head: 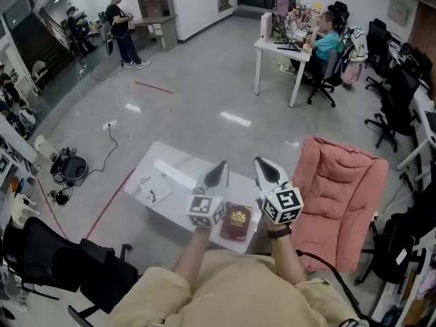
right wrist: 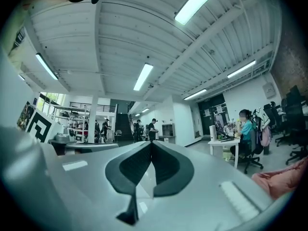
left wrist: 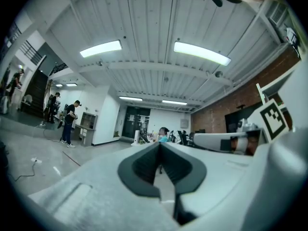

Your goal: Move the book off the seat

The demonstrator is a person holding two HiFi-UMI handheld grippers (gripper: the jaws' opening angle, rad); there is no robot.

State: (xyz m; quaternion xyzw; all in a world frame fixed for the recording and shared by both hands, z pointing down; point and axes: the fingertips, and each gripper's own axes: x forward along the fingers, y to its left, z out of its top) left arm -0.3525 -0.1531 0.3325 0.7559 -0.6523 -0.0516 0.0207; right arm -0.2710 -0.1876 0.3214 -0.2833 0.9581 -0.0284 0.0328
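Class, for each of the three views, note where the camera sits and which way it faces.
Head view: on the head, downward at table and red book; left gripper, right gripper, forearms show.
Left gripper view: on the left gripper, level across the room; its shut jaws show.
Right gripper view: on the right gripper, level; its shut jaws show.
Shared: both gripper views catch the seated person.

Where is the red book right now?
In the head view, the red book lies on the white table, near its right end, left of the pink seat.
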